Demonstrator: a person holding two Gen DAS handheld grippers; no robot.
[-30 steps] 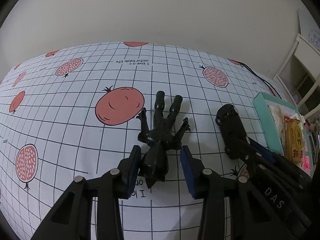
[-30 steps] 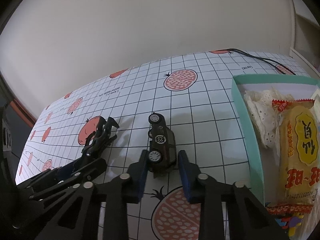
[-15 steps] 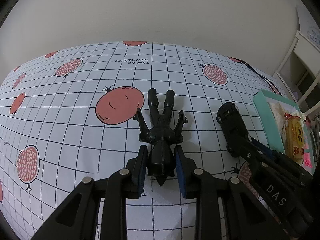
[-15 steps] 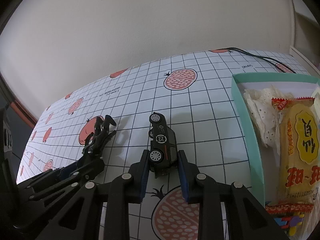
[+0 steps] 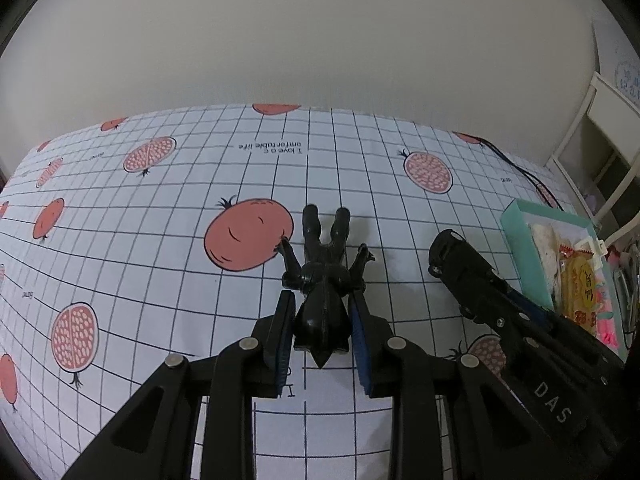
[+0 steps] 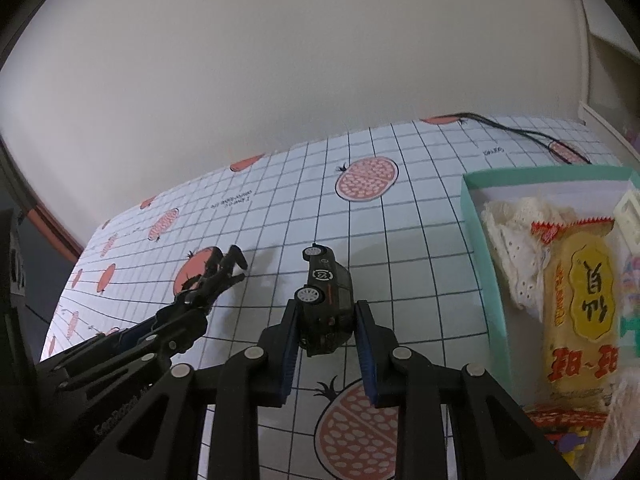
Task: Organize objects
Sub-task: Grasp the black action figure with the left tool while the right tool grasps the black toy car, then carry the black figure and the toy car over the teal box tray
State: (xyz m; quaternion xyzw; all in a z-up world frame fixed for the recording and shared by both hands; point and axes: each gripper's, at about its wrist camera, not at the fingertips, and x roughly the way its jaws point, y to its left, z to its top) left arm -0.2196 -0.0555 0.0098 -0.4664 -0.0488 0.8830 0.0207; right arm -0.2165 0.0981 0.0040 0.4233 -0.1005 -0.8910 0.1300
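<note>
In the left wrist view, the left tongs (image 5: 322,304) sit at lower centre, drawn in narrow, their blue pads pressed against the head and shoulders of a black toy figure (image 5: 323,276). The figure lies flat on the surface (image 5: 160,280), a white grid-patterned cloth printed with red fruit, its legs pointing toward the top of the frame and its arms spread to either side. To the right in the same view, the right tongs (image 5: 472,280) reach in from the lower right corner over a dark toy car (image 5: 452,252).

In the right wrist view, the right tongs (image 6: 326,320) are at lower centre, closed in on the rear of the toy car (image 6: 326,300), which rests on its side on the cloth with two wheels facing left. The left tongs (image 6: 192,308) come in from the lower left, with the figure (image 6: 224,272) at their tip.

A teal box (image 6: 486,280) stands along the right edge, near the car but apart from it. Inside lie a yellow snack packet (image 6: 580,308) and white lace cloth (image 6: 516,240). A black cable (image 6: 520,132) runs across the upper right.
</note>
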